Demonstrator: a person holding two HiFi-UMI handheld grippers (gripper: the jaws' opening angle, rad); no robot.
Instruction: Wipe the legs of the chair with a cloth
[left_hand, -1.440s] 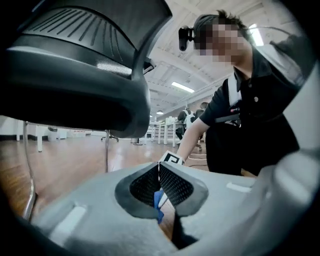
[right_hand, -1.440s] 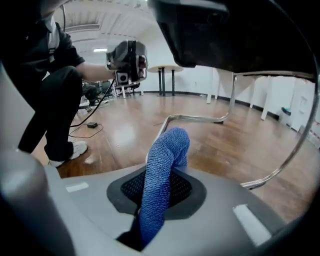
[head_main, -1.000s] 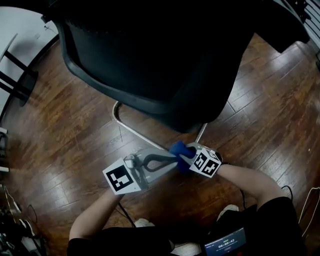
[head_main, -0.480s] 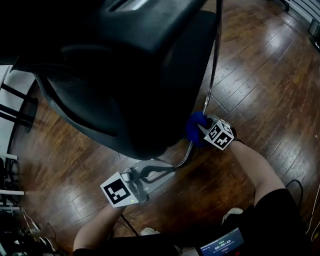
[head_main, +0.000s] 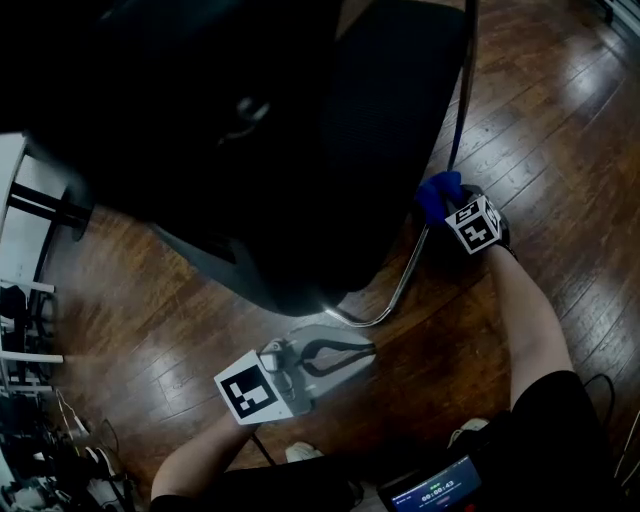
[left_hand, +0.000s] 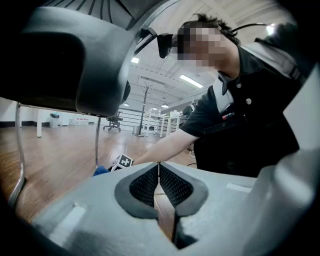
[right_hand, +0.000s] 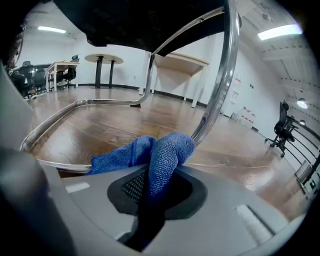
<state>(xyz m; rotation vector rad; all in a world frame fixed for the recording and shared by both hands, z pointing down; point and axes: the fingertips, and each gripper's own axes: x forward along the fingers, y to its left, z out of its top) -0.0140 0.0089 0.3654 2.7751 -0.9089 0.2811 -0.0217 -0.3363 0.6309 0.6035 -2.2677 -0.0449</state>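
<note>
A black chair (head_main: 250, 150) leans over the wooden floor on a bent chrome leg frame (head_main: 405, 280). My right gripper (head_main: 448, 205) is shut on a blue cloth (head_main: 436, 190) that presses against the upright part of that leg. In the right gripper view the cloth (right_hand: 167, 150) bulges out of the jaws and touches the chrome tube (right_hand: 220, 90). My left gripper (head_main: 370, 348) lies low just below the leg's bend, shut on nothing. In the left gripper view its fingertips (left_hand: 159, 172) meet, with the seat underside (left_hand: 75, 65) above.
Black table legs (head_main: 40, 210) stand at the left edge. Cables and clutter (head_main: 40, 470) lie at the bottom left. Two tables (right_hand: 105, 60) and an office chair (right_hand: 282, 130) stand far off. Wooden floor (head_main: 560, 120) stretches right of the chair.
The right gripper has slid the cloth along the chrome leg, from the bend near the left gripper up onto the upright tube. The left gripper has hardly moved.
</note>
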